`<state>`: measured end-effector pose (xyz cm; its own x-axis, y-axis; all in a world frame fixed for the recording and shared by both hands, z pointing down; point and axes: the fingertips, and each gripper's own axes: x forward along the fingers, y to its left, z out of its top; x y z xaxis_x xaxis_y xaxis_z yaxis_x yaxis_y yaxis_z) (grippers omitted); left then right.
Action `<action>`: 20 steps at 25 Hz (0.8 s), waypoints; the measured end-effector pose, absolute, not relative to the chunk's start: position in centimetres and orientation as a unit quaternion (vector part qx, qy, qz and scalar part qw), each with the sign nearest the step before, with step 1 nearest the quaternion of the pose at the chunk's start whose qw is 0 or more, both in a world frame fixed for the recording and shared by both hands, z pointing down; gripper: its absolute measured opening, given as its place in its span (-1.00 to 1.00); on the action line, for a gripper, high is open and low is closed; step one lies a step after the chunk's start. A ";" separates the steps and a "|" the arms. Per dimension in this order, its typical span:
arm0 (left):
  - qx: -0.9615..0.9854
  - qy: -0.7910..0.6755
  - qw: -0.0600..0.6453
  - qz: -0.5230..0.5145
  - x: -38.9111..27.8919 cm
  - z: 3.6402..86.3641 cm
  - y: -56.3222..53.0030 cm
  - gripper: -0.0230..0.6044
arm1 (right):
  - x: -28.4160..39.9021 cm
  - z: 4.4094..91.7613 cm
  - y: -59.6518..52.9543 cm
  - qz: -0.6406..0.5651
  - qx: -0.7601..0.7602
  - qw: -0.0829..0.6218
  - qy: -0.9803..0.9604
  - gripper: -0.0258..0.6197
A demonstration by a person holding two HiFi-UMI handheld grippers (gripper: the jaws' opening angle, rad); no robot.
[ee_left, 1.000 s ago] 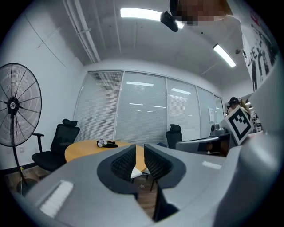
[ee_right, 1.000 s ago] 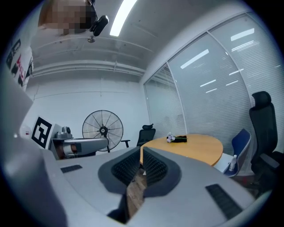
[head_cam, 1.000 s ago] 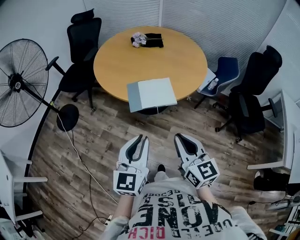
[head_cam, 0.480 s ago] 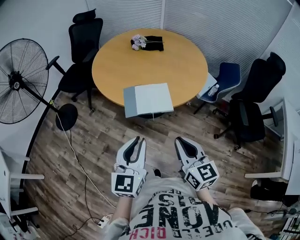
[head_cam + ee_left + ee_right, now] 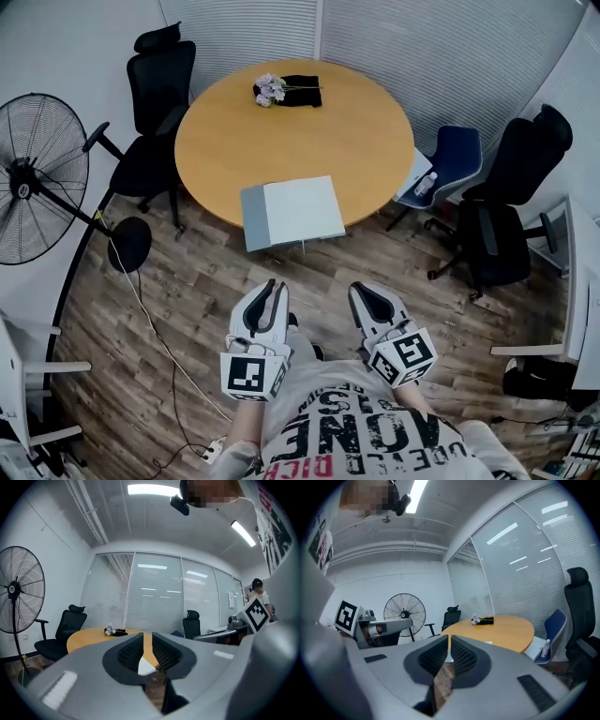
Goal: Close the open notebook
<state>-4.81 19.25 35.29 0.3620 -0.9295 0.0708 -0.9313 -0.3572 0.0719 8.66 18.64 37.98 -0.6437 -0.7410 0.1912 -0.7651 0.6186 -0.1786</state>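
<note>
Held low and side by side in front of the person's shirt (image 5: 361, 441): left gripper (image 5: 274, 284) and right gripper (image 5: 361, 289), both pointing at the table (image 5: 281, 131) and well short of it. Left jaws a narrow gap apart, with nothing between them but a far glimpse of the table edge. Right jaws down to a thin slit, likewise gripping nothing.

On the round table's near edge, straight ahead: the notebook (image 5: 292, 211), lying open and flat, a grey strip at its left, a pale page at its right, its near side seemingly just past the rim. At the far side, well apart from it: flowers (image 5: 270, 89) against a black bundle (image 5: 302, 90).

Between grippers and table: a strip of wood floor (image 5: 309, 267). Off to the sides: a black chair (image 5: 155, 94) at the table's left, a fan (image 5: 37, 178) beyond it, a cable (image 5: 150, 309) trailing across the floor; at the right, a blue chair (image 5: 452, 150) with a bottle (image 5: 427, 183) beside it, and another black chair (image 5: 506, 206).
</note>
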 end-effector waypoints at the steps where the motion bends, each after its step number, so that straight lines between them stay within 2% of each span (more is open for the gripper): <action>1: 0.825 -0.563 0.050 0.009 -5.0 35.3 18.7 -0.72 | 8.4 38.0 18.2 0.123 0.420 0.051 -0.897 -0.84; 20: 0.854 -0.519 0.042 0.012 -11.5 34.1 7.4 -0.72 | 0.2 36.5 7.5 0.117 0.437 0.047 -0.890 -0.84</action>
